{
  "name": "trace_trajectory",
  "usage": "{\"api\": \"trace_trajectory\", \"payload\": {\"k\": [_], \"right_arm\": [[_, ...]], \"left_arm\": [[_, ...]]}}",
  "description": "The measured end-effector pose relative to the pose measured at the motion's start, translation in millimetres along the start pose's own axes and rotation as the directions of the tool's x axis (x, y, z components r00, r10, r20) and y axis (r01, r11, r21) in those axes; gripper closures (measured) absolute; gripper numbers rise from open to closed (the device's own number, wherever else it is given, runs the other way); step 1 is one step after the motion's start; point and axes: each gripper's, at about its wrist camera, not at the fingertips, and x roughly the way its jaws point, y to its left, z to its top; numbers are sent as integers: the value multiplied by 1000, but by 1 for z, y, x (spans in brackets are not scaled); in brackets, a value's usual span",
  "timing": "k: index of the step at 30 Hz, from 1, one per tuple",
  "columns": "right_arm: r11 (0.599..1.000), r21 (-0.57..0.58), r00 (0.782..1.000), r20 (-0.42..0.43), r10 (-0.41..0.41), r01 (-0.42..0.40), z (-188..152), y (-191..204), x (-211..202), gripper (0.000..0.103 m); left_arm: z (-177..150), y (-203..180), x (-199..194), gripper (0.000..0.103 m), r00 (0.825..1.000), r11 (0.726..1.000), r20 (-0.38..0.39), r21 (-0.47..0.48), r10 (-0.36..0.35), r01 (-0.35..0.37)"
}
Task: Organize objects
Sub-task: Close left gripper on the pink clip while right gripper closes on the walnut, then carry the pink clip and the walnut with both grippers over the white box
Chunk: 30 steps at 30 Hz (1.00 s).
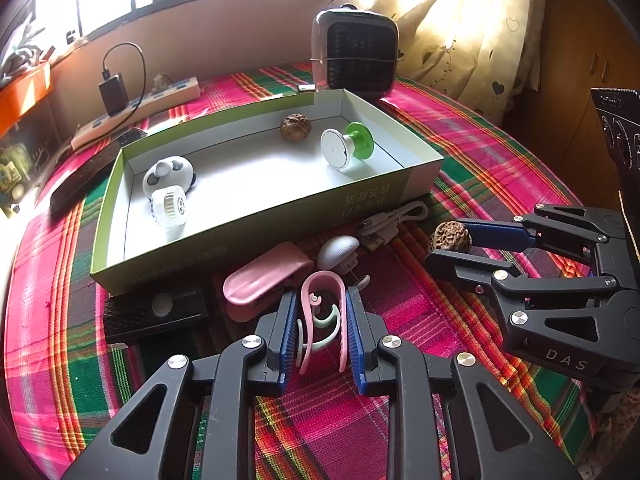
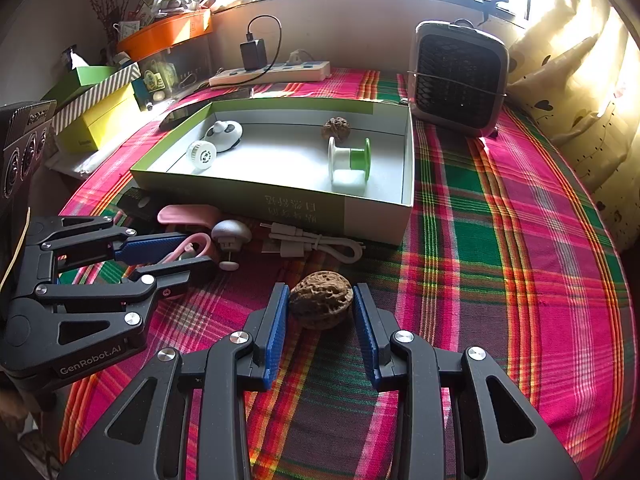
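Note:
A green-walled box [image 1: 260, 204] [image 2: 280, 196] on the plaid cloth holds a walnut [image 1: 296, 127] [image 2: 336, 128], a green and white spool [image 1: 346, 146] [image 2: 348, 160] and two white gadgets [image 1: 168, 190] [image 2: 214, 142]. My left gripper [image 1: 321, 320] [image 2: 188, 254] is shut on a pink clip [image 1: 322, 316] [image 2: 192, 245] in front of the box. My right gripper [image 2: 320, 308] [image 1: 450, 240] is closed around a second walnut [image 2: 321, 299] [image 1: 450, 236] on the cloth, the left pad touching it and a thin gap at the right pad.
In front of the box lie a pink case [image 1: 260, 280], a white mushroom-shaped item [image 1: 338, 252] [image 2: 231, 236], a white cable [image 1: 390, 220] [image 2: 316, 242] and a black box [image 1: 156, 312]. Behind it stand a small fan heater [image 1: 354, 56] [image 2: 460, 80], a power strip [image 1: 136, 114] [image 2: 272, 72] and a phone [image 1: 92, 176].

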Motion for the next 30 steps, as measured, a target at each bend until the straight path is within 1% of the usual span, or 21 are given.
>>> {"api": "trace_trajectory", "payload": {"k": [21, 30], "right_arm": [[1000, -1, 1000, 1, 1, -1, 1, -1, 1, 69], [1000, -4, 1000, 22, -5, 5, 5, -2, -7, 69]], "left_arm": [[0, 1, -1, 82, 1000, 1000, 0, -13, -7, 7], [3, -1, -11, 82, 1000, 1000, 18, -19, -21, 21]]}}
